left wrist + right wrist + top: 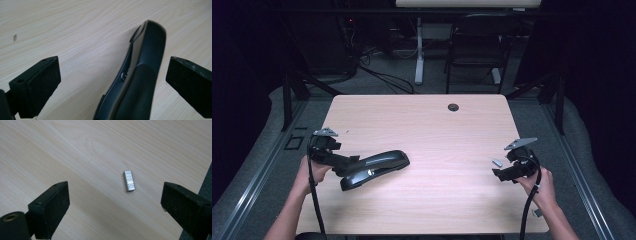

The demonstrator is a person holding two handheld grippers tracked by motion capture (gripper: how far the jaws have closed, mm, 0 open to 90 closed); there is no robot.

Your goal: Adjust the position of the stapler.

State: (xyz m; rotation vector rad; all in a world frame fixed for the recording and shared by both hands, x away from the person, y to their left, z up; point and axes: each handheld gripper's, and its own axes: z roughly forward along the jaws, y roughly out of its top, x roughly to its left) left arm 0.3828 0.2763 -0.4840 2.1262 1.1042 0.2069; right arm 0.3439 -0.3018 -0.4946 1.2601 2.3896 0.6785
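A black stapler [374, 169] lies on its side on the left part of the wooden table [437, 130]. My left gripper [346, 164] is at its near end, open. In the left gripper view the stapler [147, 57] runs up between the wide-apart pads of the left gripper [113, 72], nearer the right pad, and neither pad touches it. A small silver strip of staples [497, 162] lies near the table's right side. My right gripper [498, 172] hovers just behind it, open. In the right gripper view the staple strip [129, 180] sits ahead of the jaws of the right gripper [115, 195].
A round cable hole [453, 107] is at the table's far edge. A dark chair [477, 45] and a desk leg [419, 50] stand beyond the table. The table's right edge [205, 180] is close to the right jaw.
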